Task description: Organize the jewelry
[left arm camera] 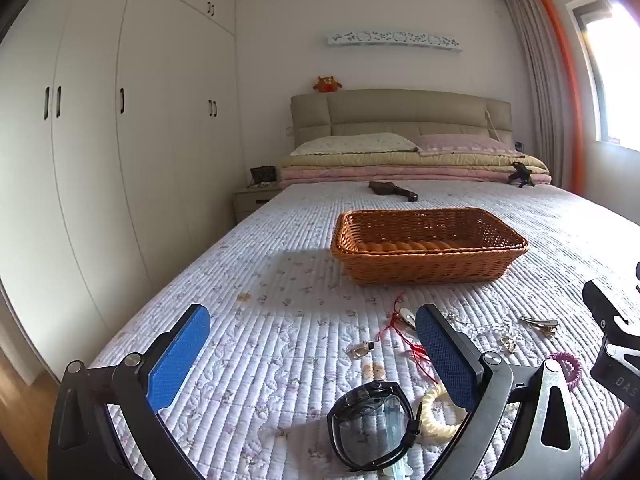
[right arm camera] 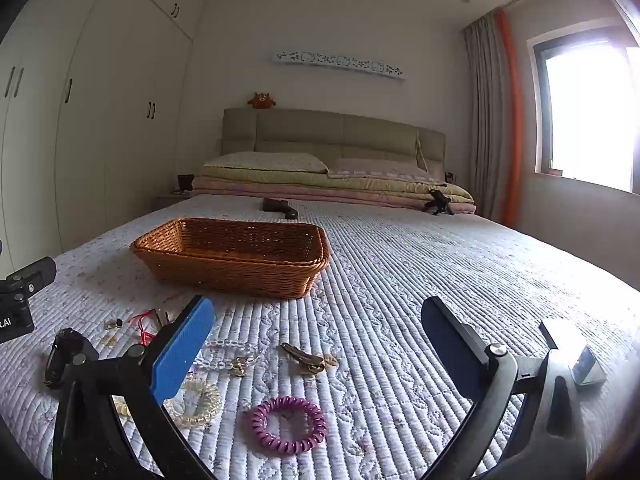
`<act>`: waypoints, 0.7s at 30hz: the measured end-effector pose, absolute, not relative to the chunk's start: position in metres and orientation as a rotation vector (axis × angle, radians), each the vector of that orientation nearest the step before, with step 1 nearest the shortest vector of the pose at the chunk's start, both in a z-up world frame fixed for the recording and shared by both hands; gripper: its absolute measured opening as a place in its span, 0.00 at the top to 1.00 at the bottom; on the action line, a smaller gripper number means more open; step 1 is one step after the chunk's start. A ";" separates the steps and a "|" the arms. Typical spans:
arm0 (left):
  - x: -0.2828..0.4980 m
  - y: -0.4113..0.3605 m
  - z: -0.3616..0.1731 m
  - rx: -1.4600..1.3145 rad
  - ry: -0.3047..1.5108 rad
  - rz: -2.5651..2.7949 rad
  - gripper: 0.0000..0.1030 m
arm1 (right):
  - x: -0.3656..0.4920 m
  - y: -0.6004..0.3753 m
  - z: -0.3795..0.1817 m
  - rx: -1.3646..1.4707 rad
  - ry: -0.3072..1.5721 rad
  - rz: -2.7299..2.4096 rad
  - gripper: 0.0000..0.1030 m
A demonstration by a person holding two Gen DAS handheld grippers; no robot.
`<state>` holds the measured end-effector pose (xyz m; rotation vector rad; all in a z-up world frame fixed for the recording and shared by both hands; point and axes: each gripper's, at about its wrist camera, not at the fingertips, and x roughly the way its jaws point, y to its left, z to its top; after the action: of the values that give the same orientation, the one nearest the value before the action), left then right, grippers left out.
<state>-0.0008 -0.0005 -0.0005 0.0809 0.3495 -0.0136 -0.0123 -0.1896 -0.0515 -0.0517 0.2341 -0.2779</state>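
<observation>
While the jewelry lies scattered on the quilted bedspread [right arm camera: 400, 280], nothing is held yet. Purple spiral hair tie [right arm camera: 289, 425] sits nearest the right gripper [right arm camera: 320, 344], between its blue pads & below them in the right wrist view; same tie shows at far right in the left wrist view [left arm camera: 566, 364]. Clear spiral hair tie [right arm camera: 198, 404] lies just left of it, partly behind the right gripper's left finger. Clear bead bracelet [right arm camera: 228, 354] w/ a small gold piece is a bit further up the bed, & a metal hair clip [right arm camera: 304, 356] lies beside it to the right. Red cord [left arm camera: 404, 336] runs past the left gripper's right pad; a small ring-like piece [left arm camera: 360, 350] lies near it. Black wristwatch [left arm camera: 374, 426] sits between the left gripper's fingers, close to the camera, w/ a cream scrunchie [left arm camera: 434, 412] touching its right side.

Left gripper [left arm camera: 312, 344]: fingers wide apart, empty. Right gripper: also spread wide, empty.

Wicker basket [left arm camera: 428, 246] stands further up the bed, beyond all the pieces, apart from them. Behind it a dark object [left arm camera: 394, 190], too small to ID, then folded blankets [left arm camera: 412, 168], pillows & a padded headboard [left arm camera: 400, 114]. White wardrobe [left arm camera: 120, 140] on the left wall, window [right arm camera: 588, 116] & curtains on the right.
</observation>
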 end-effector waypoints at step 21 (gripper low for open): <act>0.002 -0.001 -0.001 0.081 0.355 -0.017 0.01 | -0.012 -0.188 -0.051 -0.058 0.232 -0.273 0.00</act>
<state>0.0016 -0.0014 -0.0015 0.0814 0.3553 -0.0171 -0.0123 -0.1883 -0.0511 -0.0584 0.2320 -0.2731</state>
